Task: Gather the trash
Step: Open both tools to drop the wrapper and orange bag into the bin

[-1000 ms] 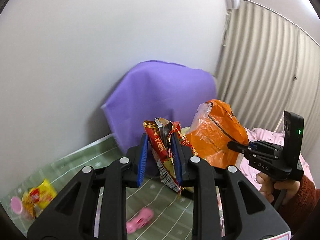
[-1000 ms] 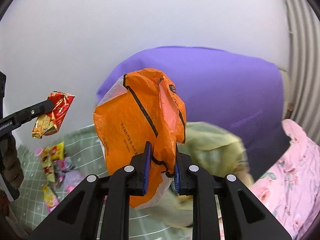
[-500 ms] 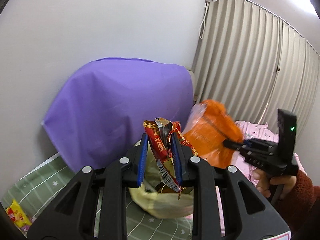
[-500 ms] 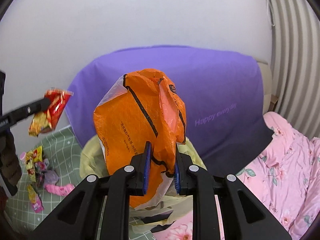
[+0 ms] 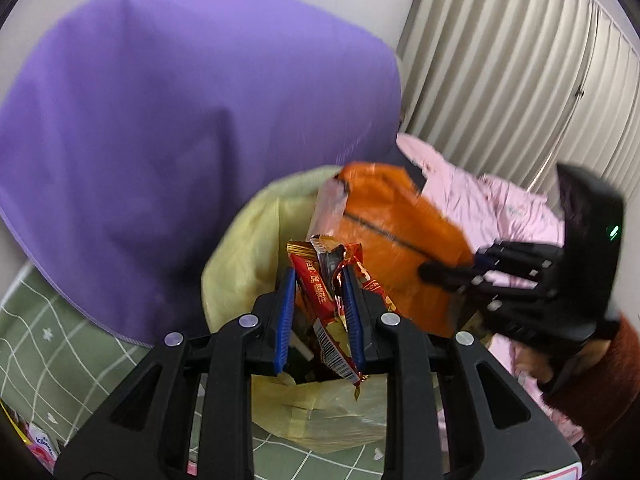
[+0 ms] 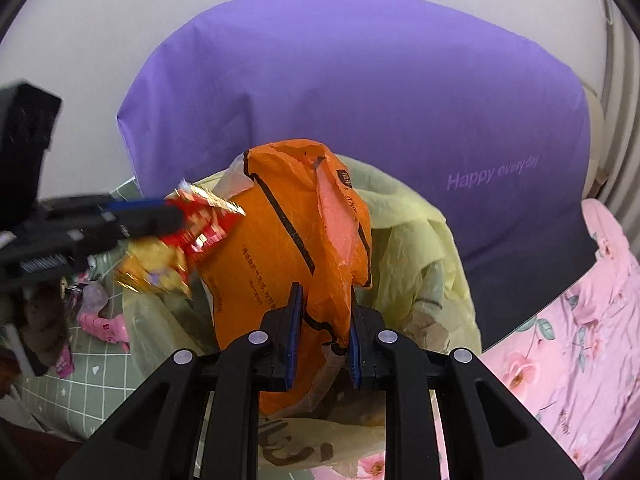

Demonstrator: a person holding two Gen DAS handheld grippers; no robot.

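Centre frame, the left gripper (image 5: 320, 316) pinches a red snack wrapper (image 5: 326, 292) and the right gripper (image 6: 322, 336) clamps an orange plastic bag (image 6: 296, 240), both poised over the open yellow trash bag (image 5: 248, 248) for dropping.

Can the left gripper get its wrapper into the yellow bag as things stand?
Probably yes. The left gripper, shut on the red wrapper, hangs right over the yellow bag mouth. The orange bag in the right gripper crowds the opening alongside but doesn't cover it.
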